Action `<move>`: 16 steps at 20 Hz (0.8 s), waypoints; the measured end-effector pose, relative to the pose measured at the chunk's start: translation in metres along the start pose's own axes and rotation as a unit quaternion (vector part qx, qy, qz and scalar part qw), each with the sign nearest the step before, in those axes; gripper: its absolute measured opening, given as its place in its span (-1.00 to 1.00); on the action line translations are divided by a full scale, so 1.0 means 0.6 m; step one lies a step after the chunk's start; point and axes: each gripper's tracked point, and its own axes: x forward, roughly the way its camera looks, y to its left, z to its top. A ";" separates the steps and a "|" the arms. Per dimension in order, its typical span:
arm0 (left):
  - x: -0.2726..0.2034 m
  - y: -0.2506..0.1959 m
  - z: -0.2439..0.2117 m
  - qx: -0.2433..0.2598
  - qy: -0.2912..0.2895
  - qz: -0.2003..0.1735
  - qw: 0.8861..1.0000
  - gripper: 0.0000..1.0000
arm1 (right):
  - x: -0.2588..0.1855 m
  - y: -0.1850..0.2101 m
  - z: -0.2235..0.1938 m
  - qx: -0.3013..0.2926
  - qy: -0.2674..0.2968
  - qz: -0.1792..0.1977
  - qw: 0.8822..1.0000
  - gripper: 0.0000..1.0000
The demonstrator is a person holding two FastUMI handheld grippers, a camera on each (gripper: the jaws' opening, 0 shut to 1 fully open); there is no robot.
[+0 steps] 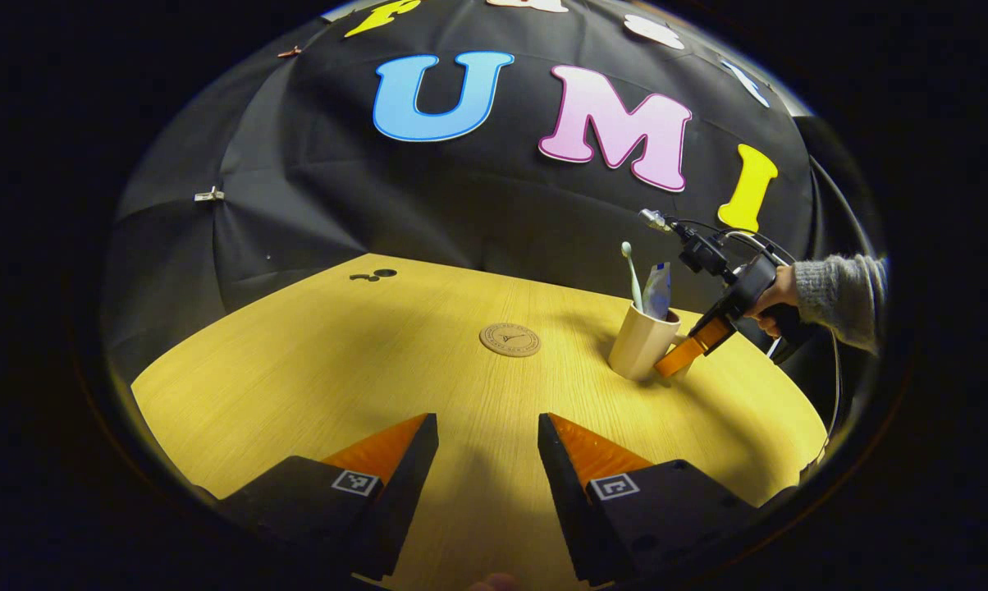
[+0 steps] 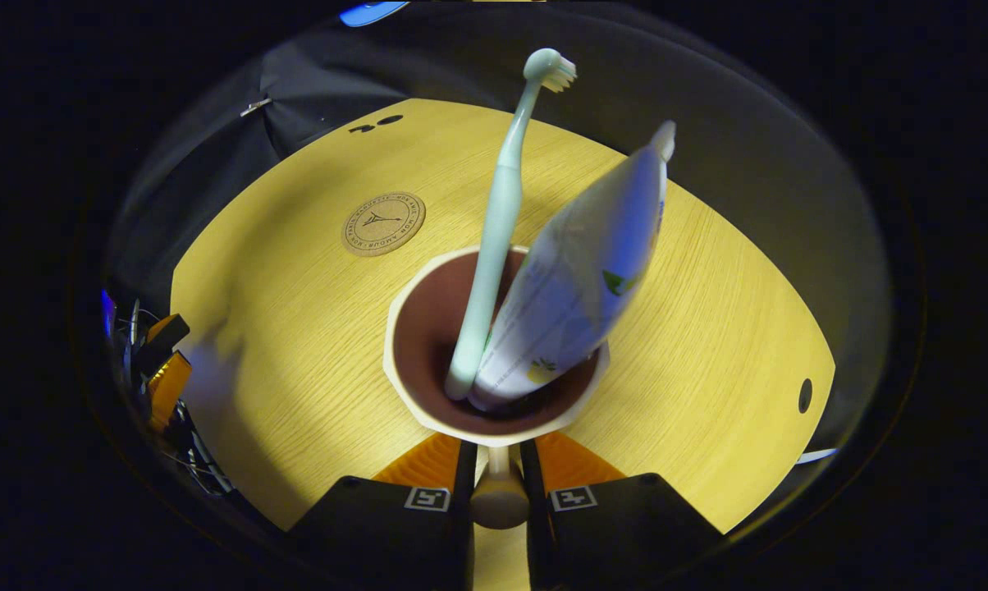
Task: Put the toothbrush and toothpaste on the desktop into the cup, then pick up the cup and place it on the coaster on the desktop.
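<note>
Cream-walled, the cup (image 2: 494,361) stood on the bench (image 2: 707,345) near the coaster (image 2: 383,223), its handle (image 2: 499,492) pinched by the right tool (image 2: 495,472), left tool (image 1: 487,460) spread idle; top-heavy toothbrush (image 2: 498,222) and toothpaste (image 2: 576,279) could tip it on lifting.

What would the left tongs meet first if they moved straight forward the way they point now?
Probably nothing close: the left tongs stand open over bare table. The coaster lies almost straight ahead, flat on the wood; depth is unclear, so they might pass over it.
</note>
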 end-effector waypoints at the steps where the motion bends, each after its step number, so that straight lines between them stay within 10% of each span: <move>1: -0.004 0.003 -0.002 0.000 0.001 -0.002 1.000 0.58 | -0.005 0.001 0.007 0.003 -0.010 -0.004 1.000 -0.42; 16: -0.054 0.074 -0.010 -0.024 0.004 -0.027 0.999 0.56 | 0.028 0.160 0.194 -0.004 -0.055 0.026 0.998 -0.42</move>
